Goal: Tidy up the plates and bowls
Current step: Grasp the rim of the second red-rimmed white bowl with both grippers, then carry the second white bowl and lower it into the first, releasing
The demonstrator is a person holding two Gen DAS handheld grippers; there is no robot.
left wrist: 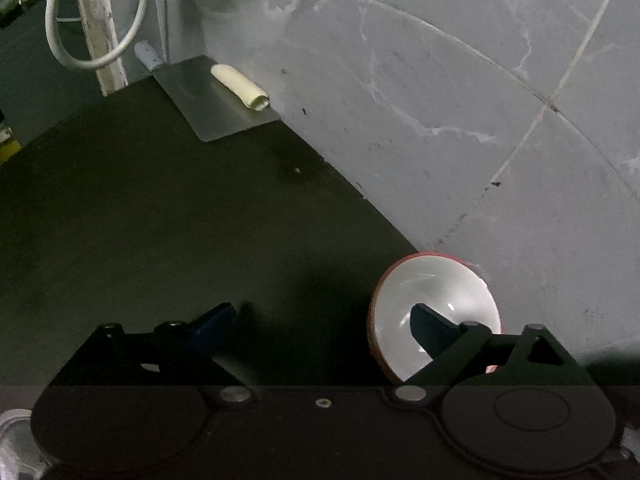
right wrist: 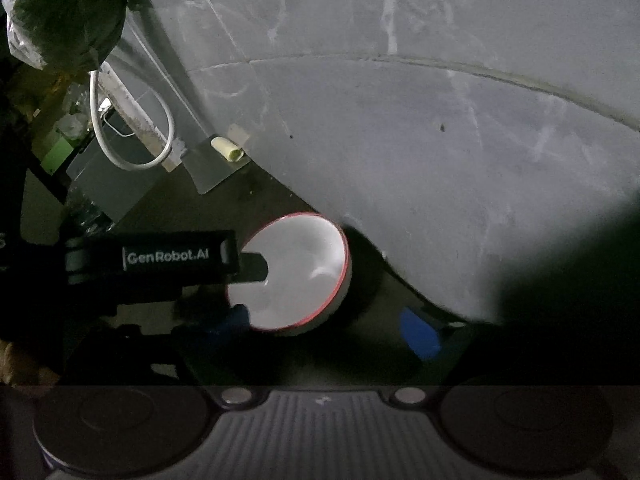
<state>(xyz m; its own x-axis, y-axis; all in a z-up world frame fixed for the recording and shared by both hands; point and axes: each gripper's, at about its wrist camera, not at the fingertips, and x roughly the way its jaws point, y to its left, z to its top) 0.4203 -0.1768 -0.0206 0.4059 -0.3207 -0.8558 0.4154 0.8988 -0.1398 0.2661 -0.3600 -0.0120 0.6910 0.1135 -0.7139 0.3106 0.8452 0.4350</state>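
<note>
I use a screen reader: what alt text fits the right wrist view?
A white bowl with a red rim sits on a dark counter by a grey marbled wall; the left tool straddles its near rim.

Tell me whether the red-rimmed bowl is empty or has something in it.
Empty of food: the bowl shows a bare white inside in both views. Only one finger of the open left gripper reaches into it.
</note>
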